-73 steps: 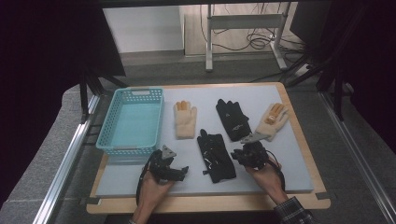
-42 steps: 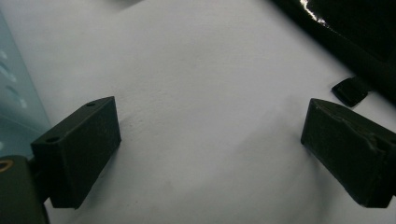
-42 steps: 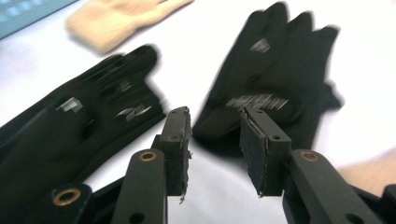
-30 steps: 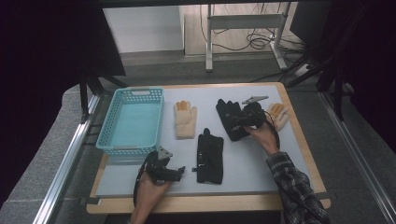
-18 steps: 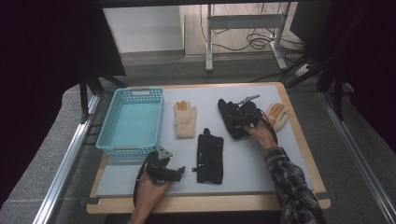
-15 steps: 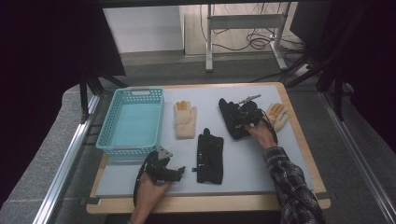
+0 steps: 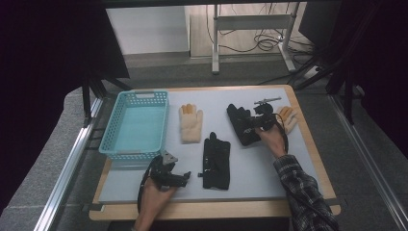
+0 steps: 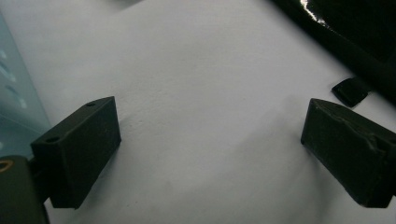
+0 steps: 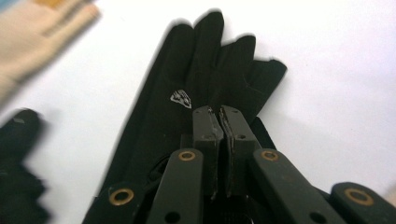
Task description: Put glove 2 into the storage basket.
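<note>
basket (image 7: 136,126) at table's (image 7: 298,159) left, two gloves (image 7: 191,123) right of it, third glove (image 7: 216,160) nearer

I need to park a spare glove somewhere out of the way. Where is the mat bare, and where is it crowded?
Bare mat lies along the near edge, right of the near black glove, below the right hand-held gripper. The blue basket holds nothing. The far right is crowded: the far black glove, that gripper and a tan glove sit close together. Another tan glove lies beside the basket.
</note>
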`<state>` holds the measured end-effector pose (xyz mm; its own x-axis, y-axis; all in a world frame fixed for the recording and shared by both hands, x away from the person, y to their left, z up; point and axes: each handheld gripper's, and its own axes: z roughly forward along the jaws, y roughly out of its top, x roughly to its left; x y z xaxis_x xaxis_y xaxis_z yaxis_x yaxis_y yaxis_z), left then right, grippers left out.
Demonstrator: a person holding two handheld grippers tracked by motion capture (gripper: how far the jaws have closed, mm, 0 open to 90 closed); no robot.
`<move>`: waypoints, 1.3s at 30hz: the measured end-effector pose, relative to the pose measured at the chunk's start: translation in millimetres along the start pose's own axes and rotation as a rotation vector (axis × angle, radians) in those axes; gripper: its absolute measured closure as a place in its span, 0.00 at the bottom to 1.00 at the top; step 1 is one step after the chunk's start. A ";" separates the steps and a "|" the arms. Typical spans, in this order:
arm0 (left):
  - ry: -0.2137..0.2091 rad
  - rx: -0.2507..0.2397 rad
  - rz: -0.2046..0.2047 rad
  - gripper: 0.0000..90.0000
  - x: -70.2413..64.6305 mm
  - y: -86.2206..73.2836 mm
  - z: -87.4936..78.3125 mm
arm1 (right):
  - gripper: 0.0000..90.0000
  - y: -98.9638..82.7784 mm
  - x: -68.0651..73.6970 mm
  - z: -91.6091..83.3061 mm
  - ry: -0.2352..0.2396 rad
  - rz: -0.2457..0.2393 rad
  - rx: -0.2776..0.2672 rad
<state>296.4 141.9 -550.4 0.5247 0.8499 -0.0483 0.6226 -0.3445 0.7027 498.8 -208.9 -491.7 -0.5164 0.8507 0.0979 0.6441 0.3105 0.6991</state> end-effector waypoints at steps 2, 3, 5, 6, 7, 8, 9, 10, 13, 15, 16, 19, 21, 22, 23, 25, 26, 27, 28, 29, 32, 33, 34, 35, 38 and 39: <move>0.000 0.000 0.000 0.05 0.0 0.0 0.0 | 0.94 0.6 3.7 -7.7 0.009 0.005 -0.023; 0.000 0.000 0.000 0.05 0.0 0.0 0.0 | 0.94 0.9 6.6 -12.4 0.015 0.003 -0.034; 0.000 0.000 0.000 0.05 0.0 0.0 0.0 | 0.94 1.3 13.5 -23.1 0.025 -0.001 -0.055; 0.000 0.000 0.000 0.05 0.0 0.0 0.0 | 0.94 1.2 16.6 -27.9 0.034 0.001 -0.067; 0.000 0.000 0.000 0.05 0.0 0.0 0.0 | 0.94 0.9 20.0 -32.5 0.041 0.002 -0.078; 0.000 0.000 0.000 0.05 0.0 0.0 0.0 | 0.94 0.4 23.7 -37.4 0.050 0.001 -0.088; 0.000 0.000 0.000 0.05 0.0 0.0 0.0 | 0.94 -0.4 27.8 -42.1 0.055 0.000 -0.097; 0.000 0.000 0.000 0.05 0.0 0.0 0.0 | 0.94 -1.2 32.7 -46.9 0.062 -0.002 -0.102; 0.001 0.000 0.000 0.05 -0.1 0.0 0.0 | 0.94 -6.0 51.3 -60.6 0.078 -0.019 -0.116; 0.000 0.000 0.000 0.05 -0.1 0.0 0.0 | 0.94 -11.5 66.6 -68.2 0.092 -0.039 -0.123; 0.001 0.000 0.001 0.05 0.0 0.0 0.0 | 0.94 -13.7 72.6 -70.7 0.097 -0.046 -0.124; 0.001 0.000 -0.001 0.05 -0.1 0.1 0.0 | 0.93 -25.0 94.5 -81.0 0.135 -0.052 -0.140; 0.002 -0.001 -0.002 0.05 -0.2 0.1 0.0 | 0.93 -33.0 105.7 -85.4 0.162 -0.053 -0.145; 0.002 0.000 -0.001 0.05 -0.1 0.1 0.0 | 0.93 -37.1 111.4 -87.0 0.168 -0.058 -0.146; 0.002 0.000 -0.001 0.05 -0.2 0.1 -0.1 | 0.93 -40.3 115.3 -87.8 0.169 -0.063 -0.148; 0.001 -0.002 -0.002 0.05 -0.2 0.0 0.1 | 0.93 -49.6 125.5 -87.9 0.175 -0.079 -0.146; 0.001 -0.003 -0.002 0.05 -0.2 0.0 0.1 | 0.93 -53.8 129.1 -86.4 0.176 -0.083 -0.144; 0.002 -0.003 -0.002 0.05 -0.3 0.0 0.2 | 0.93 -56.8 131.1 -84.6 0.177 -0.090 -0.141; 0.002 -0.003 -0.002 0.05 -0.2 0.0 0.2 | 0.93 -60.7 133.4 -81.5 0.175 -0.095 -0.134; 0.002 -0.003 -0.002 0.05 -0.2 0.0 0.2 | 0.92 -65.2 134.7 -76.2 0.174 -0.103 -0.119; 0.002 0.004 0.007 0.05 0.4 0.1 -0.4 | 0.84 -72.8 132.5 -63.1 0.193 -0.127 -0.081; 0.002 0.005 0.007 0.05 0.4 0.1 -0.4 | 0.79 -74.0 130.4 -60.9 0.196 -0.142 -0.067; 0.002 0.005 0.007 0.05 0.4 0.1 -0.3 | 0.76 -73.7 126.4 -60.4 0.205 -0.177 -0.063; 0.003 0.007 0.007 0.05 0.4 0.2 -0.5 | 0.73 -72.5 123.0 -61.2 0.216 -0.206 -0.051; 0.002 0.007 0.007 0.05 0.3 0.2 -0.4 | 0.68 -67.5 114.6 -64.3 0.262 -0.313 -0.032; 0.001 0.005 0.007 0.05 0.4 0.1 -0.3 | 0.67 -65.8 113.2 -63.8 0.289 -0.349 -0.016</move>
<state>296.5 142.3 -550.2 0.5283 0.8480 -0.0426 0.6218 -0.3522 0.6995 361.9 -160.1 -481.4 -0.8388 0.5425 0.0464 0.3959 0.5492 0.7359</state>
